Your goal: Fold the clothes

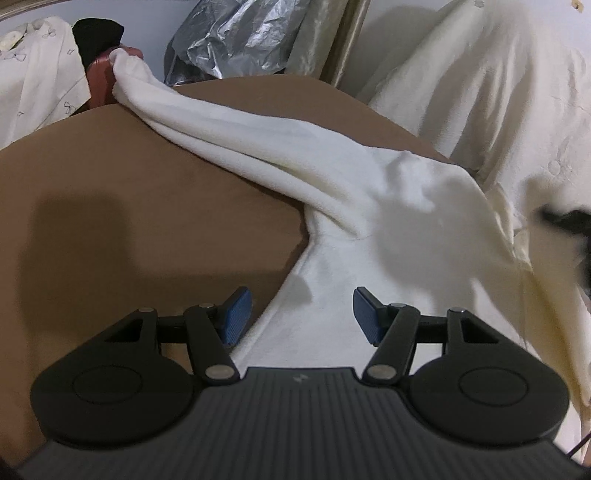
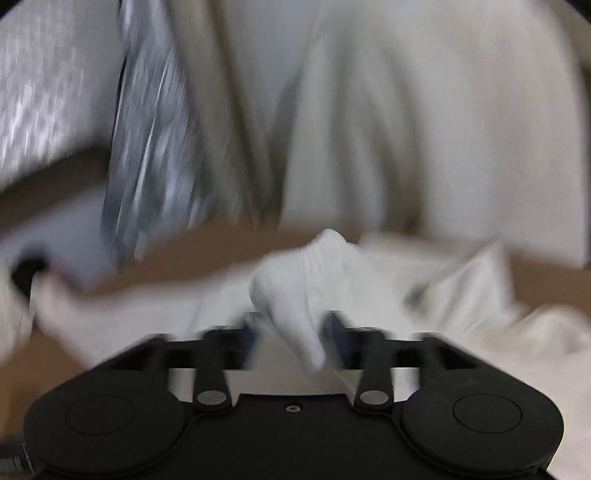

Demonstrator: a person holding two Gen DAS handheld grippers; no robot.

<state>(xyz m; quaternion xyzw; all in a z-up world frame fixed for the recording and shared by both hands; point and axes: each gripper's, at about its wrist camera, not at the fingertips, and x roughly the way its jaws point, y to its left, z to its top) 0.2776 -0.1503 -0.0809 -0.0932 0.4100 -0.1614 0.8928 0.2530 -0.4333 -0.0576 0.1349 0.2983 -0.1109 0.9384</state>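
While a white garment sprawls unfolded across the brown counter, one sleeve trailing off its far edge, the left tongs hover wide apart and empty; the right tongs pinch a bunched cuff, folding largely ahead.

The left wrist camera sits just behind its tongs, looking forward and down, close over the brown desk. The right wrist camera (badly blurred) looks forward likewise. Both views share the white garment and crinkled silver plastic.
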